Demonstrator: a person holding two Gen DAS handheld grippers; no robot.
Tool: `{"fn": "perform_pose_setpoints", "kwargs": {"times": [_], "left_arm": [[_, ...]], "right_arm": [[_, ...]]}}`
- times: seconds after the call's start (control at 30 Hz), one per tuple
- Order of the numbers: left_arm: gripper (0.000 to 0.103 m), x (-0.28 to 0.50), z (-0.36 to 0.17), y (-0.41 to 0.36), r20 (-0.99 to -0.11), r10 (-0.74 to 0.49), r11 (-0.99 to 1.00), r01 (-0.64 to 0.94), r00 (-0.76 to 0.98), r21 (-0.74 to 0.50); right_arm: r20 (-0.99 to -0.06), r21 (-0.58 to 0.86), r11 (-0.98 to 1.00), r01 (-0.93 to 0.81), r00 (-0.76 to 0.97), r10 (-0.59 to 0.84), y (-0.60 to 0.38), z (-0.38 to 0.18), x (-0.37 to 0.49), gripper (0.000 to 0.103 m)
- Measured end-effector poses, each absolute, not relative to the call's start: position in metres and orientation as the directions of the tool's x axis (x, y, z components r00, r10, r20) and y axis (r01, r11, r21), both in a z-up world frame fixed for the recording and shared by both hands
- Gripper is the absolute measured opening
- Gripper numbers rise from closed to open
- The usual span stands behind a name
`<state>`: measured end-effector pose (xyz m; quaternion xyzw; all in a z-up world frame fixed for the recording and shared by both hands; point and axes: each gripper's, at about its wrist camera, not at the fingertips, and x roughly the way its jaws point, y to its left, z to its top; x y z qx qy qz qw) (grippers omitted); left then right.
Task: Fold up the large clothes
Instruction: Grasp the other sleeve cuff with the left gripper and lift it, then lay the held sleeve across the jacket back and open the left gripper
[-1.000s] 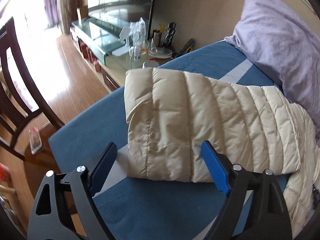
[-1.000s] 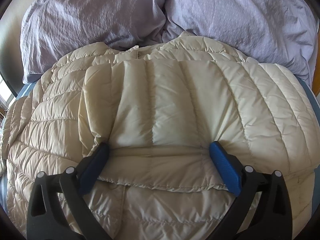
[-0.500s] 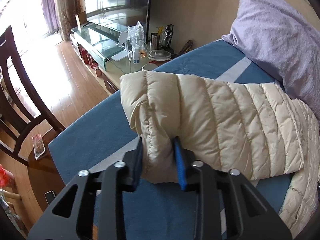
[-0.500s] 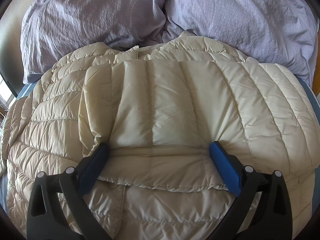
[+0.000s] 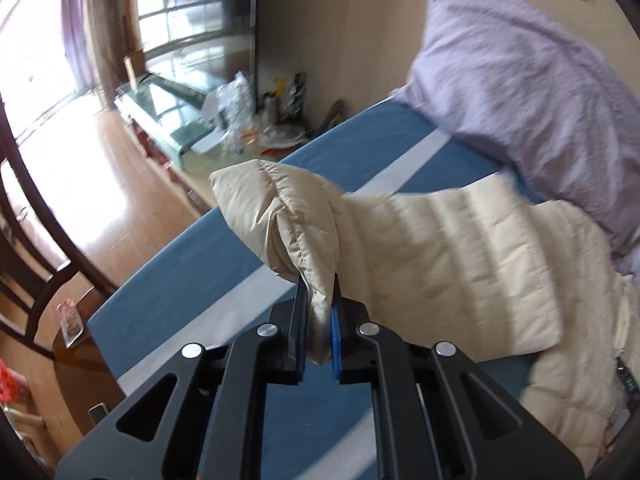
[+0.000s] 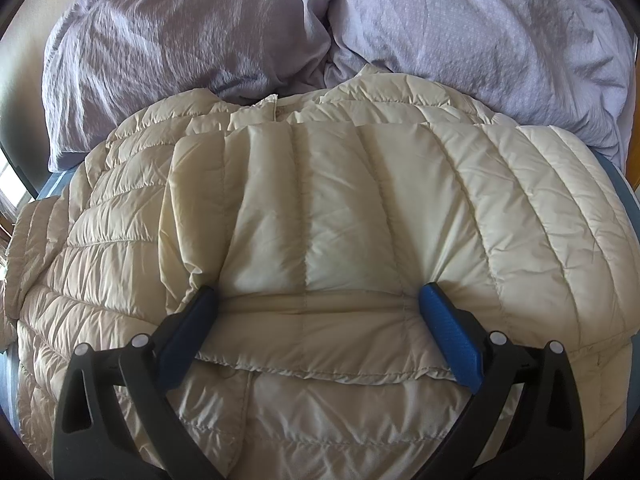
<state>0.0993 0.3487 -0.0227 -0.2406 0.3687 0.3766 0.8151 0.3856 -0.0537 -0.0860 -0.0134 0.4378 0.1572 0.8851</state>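
Jacket: cream quilted down jacket, puffy channels with stitched seams, slightly glossy shell; spread over the blue bed cover, collar end toward the pillows.
Sleeve: same quilting, blurred in the left wrist view; stretched out across the bed cover from the jacket body to the cuff.
Cuff end: bunched and creased, raised off the bed cover, stitched hem pinched at the tip.
Left gripper: black frame, blue pads; clamped tight on the cuff end, fabric squeezed flat between the pads.
Right gripper: black frame, blue ribbed pads; jaws spread wide, both tips pressed into the jacket on either side of a folded-over sleeve end.
Folded panel edge: hemmed, wavy, lying across the jacket body between the spread fingers.
Bed cover: smooth blue cloth with pale stripes; bare stretch to the left of and beneath the raised cuff, out to the near bed edge.
Pillows: two, lilac, crinkled cloth; touching the jacket's collar end, closing that side.
Bedside: glass-topped low cabinet with cluttered small items, just beyond the bed's left edge.
Floor: glossy wood, brightly lit.
Chair: dark wood, curved slats, near the bed corner.
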Motion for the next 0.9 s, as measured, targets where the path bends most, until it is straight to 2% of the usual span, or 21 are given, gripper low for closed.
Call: {"fn": "perform_pose_setpoints", "kwargs": {"times": [0.27,0.47,0.8,0.9], "left_arm": [[0.008,0.147,0.03,0.291,-0.699,0.318,0.739,-0.63,0.641,-0.241],[0.008,0.192,0.052,0.226,-0.663,0.205,0.834,-0.483,0.72,-0.266],[0.008,0.246,0.038,0.132,-0.68,0.023,0.912,-0.294,0.733,-0.286],[0.008,0.258,0.031,0.108,-0.687,-0.034,0.918,-0.25,0.726,-0.309]], "right_arm": [[-0.783,0.132,0.947,-0.293,0.555,0.281,-0.057,-0.082,0.385,0.101],[-0.761,0.219,0.931,-0.293,0.546,0.351,-0.075,-0.06,0.372,0.101],[-0.735,0.165,0.952,-0.256,0.611,0.292,-0.123,-0.043,0.356,0.101],[-0.7,0.144,0.961,-0.237,0.661,0.268,-0.14,-0.037,0.35,0.101]]}}
